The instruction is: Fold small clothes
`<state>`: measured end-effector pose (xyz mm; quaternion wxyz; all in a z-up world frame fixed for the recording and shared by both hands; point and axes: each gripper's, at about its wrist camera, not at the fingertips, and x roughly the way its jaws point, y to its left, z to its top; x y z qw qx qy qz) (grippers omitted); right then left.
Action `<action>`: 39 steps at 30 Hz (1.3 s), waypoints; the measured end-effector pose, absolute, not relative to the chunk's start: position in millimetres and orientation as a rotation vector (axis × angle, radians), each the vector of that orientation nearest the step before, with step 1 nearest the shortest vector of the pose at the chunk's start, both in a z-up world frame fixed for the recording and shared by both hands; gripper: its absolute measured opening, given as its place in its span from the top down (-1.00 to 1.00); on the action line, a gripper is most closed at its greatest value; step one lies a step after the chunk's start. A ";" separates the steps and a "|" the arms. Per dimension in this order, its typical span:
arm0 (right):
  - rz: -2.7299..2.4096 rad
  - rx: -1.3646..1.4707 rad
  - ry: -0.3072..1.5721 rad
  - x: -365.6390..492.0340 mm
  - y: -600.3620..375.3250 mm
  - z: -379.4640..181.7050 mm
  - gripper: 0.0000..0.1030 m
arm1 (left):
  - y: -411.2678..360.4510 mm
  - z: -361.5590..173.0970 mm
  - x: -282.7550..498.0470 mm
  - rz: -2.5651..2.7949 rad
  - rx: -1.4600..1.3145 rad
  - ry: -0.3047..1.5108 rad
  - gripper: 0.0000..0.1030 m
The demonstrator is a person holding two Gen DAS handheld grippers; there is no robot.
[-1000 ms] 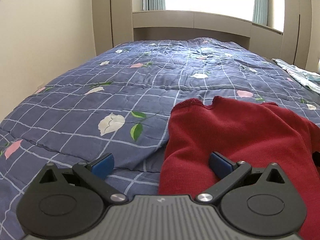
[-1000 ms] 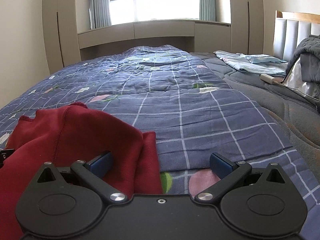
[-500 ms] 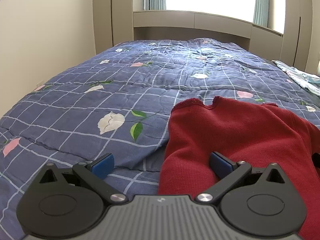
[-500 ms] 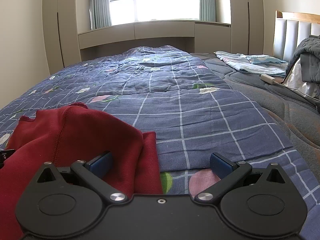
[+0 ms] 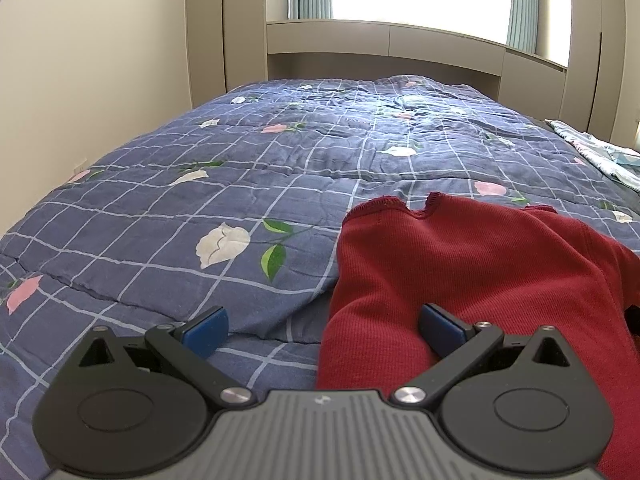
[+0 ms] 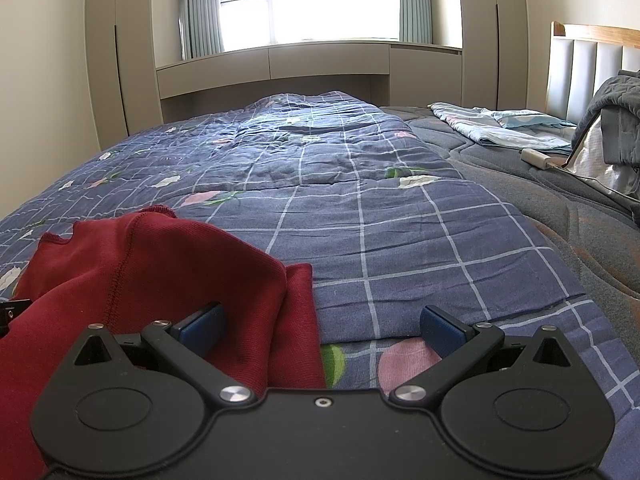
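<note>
My left tool [image 5: 322, 326] is spread wide, gripping nothing; its right finger [image 5: 442, 327] rests against the red garment [image 5: 472, 264]. My right tool [image 6: 322, 326] is likewise spread wide, its left finger [image 6: 202, 326] against the same garment [image 6: 160, 268]. The garment lies crumpled on the blue checked quilt [image 5: 248, 184] near the bed's front edge, between both tools.

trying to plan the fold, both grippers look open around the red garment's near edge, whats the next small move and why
Probably close both grippers on the near edge. The left gripper and right gripper are open, each with one finger on the red garment and one over the blue quilt, straddling its two side edges. Nothing is held yet, so lifting cannot begin.
</note>
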<state>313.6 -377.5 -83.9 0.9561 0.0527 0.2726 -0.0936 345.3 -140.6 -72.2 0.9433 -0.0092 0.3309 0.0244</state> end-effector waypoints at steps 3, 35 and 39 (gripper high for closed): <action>-0.189 0.109 0.554 313.6 -377.7 -83.7 -0.99 | -137.8 -68.3 344.1 0.042 -0.031 0.676 -1.00; -0.145 0.181 0.557 312.4 -390.6 -83.6 -0.99 | -76.8 -70.1 337.9 -0.219 -0.454 0.919 -0.99; -0.127 0.204 0.557 311.8 -392.3 -83.8 -0.99 | -76.8 -69.2 337.3 -0.220 -0.457 0.922 -0.99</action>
